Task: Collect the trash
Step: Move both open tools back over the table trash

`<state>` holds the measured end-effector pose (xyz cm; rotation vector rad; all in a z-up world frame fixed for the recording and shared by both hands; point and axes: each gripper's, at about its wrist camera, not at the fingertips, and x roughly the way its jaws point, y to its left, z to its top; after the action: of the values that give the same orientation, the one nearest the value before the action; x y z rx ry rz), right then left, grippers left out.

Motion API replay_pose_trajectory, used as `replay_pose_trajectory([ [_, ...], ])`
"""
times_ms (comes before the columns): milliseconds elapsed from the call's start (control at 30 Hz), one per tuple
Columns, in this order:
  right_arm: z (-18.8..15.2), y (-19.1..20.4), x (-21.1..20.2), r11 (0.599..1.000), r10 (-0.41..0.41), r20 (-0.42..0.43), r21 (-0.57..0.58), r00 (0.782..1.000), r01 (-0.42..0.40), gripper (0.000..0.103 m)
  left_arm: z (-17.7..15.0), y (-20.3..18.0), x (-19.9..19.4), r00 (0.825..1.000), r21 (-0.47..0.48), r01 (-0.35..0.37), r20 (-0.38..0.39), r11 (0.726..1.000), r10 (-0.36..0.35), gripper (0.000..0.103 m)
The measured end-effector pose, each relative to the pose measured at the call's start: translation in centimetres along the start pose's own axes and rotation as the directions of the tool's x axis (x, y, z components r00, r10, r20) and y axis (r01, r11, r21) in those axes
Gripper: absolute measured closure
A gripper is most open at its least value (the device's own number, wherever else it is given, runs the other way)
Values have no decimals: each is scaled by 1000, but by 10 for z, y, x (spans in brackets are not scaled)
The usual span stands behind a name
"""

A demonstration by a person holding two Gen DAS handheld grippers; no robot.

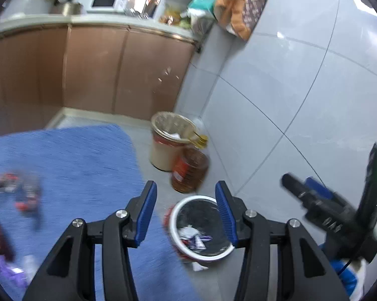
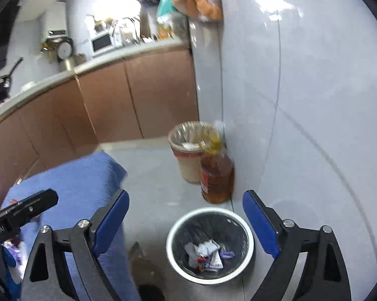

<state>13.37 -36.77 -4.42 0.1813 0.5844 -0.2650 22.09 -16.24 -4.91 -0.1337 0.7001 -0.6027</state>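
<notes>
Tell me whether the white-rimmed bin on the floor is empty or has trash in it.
Has trash. The white-rimmed bin holds crumpled wrappers at the bottom of its black liner, well below the rim.

both views bright, even indoor light, cool white cast. strongest light comes from far end above the counter (image 2: 128, 50), blown out to white there. glare patches on the glossy wall (image 2: 276, 2) in right view, smaller glints on wall tiles (image 1: 280, 35) in left view. shadows soft & weak. heavy fisheye: cabinets (image 1: 93, 70) & tile lines bow, black vignette at corners. motion blur throughout, worst on the blue cloth (image 1: 63, 165) & wrappers (image 1: 15, 188) at left edge; oil bottle (image 2: 217, 175) smeared too. bin (image 2: 209, 244) w/ trash fairly sharp in right view, softer in left. fingers (image 1: 144, 213) near the lens crisp.
</notes>
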Motion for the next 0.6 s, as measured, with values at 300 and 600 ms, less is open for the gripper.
replay_pose_trajectory([
  [300,19,52,-71,988,139,127,-79,982,-130,0,-15,45,-102,987,-6,-130,93,992,129,51],
  [600,27,89,-127,960,272,228,-136,935,-246,0,-33,91,-205,946,-45,-258,190,965,261,44],
])
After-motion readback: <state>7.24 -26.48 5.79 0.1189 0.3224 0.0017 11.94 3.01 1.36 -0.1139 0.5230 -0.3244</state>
